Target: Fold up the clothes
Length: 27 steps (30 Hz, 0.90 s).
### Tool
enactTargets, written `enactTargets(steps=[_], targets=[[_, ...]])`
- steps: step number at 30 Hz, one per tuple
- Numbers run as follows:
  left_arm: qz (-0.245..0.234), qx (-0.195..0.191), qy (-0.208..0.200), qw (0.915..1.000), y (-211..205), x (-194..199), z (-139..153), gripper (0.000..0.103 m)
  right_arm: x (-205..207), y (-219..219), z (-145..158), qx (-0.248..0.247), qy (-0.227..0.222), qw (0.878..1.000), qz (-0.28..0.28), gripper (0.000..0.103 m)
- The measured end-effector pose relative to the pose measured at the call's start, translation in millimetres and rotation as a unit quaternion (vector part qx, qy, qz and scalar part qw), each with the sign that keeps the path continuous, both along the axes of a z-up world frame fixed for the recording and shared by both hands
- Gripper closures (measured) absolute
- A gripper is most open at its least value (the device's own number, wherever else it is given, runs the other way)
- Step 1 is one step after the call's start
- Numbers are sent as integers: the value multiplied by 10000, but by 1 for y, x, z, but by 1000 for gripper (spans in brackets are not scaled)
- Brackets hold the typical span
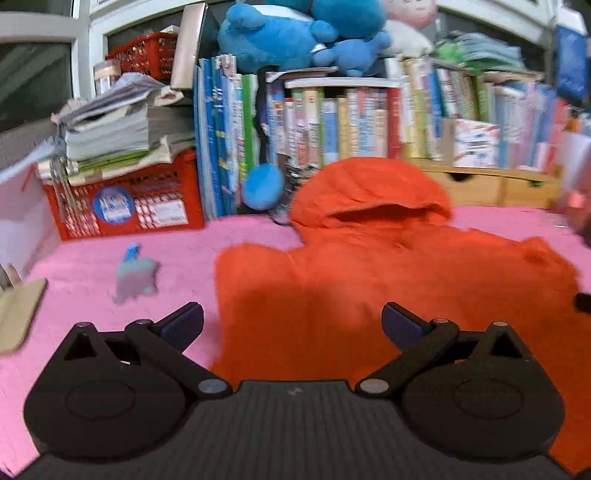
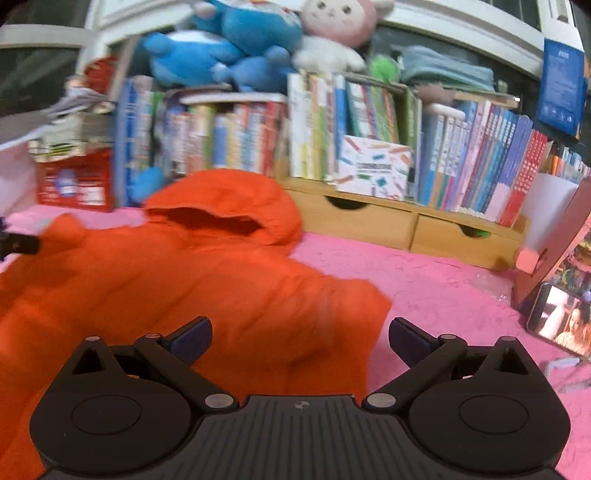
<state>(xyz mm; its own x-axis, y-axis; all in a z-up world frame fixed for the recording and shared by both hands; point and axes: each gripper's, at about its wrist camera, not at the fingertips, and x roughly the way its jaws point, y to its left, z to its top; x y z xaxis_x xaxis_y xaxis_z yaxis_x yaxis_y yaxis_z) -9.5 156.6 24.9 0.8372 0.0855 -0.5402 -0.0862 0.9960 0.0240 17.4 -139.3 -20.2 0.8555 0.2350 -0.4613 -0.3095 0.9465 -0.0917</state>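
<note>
Pink fleece covers the whole work surface, a blanket spread flat under everything else. Behind it, along the far edge, runs a long row of upright books on a wooden drawer unit, with blue plush toys heaped on top of the books.

On the blanket lies the orange hooded jacket, the largest loose thing on it. It lies spread out with its hood pointing toward the books and its body reaching back toward both cameras. Left of the jacket, against the books, stands a red plastic crate loaded with a stack of papers. Right of the jacket, at the blanket's edge, a phone with a lit screen lies beside a leaning board.

The left gripper hangs over the jacket's near left part, its fingers spread wide and holding nothing; one finger sits above bare pink blanket, the other above orange cloth. The right gripper hangs over the jacket's near right corner, likewise released, with one blue-padded finger out past the jacket's edge. Whether either touches the cloth cannot be told through the blur.

Left of the jacket on the blanket lies a small grey-and-blue object, too blurred to name.
</note>
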Motion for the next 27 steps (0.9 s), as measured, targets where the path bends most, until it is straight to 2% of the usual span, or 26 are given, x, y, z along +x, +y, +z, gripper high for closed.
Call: enactTargets(steps=[4,8,11,15,18,23,25,27], targets=[[-164,-10,280,9995,-7,-34,-18,0,-46,-9,-4,-17,-36,9992,396,0],[-133,8,474,9988,-20,-58,-37,0,-71,-20,-12,260,248,9992,186,0],[-182,4,503,9986,-30,-68,-47,0,-80,-27,-20,595,511,9968,158,0],[-86,-125,501,9986,-28,-67,-59,0,-82,-26,-43,506,701,9962,77,0],[-61,-190,447,9988,-27,-69,-64,0,-83,-27,-48,579,742,9955,57,0],[49,-232,440,9987,-31,-66,-50,0,-84,-28,-51,555,748,9956,50,0],[35,-198,158,9997,-33,-61,-34,0,-84,-28,-51,555,742,9957,49,0],[1,80,-103,9999,-41,-49,-16,0,-84,-28,-51,578,748,9955,43,0]])
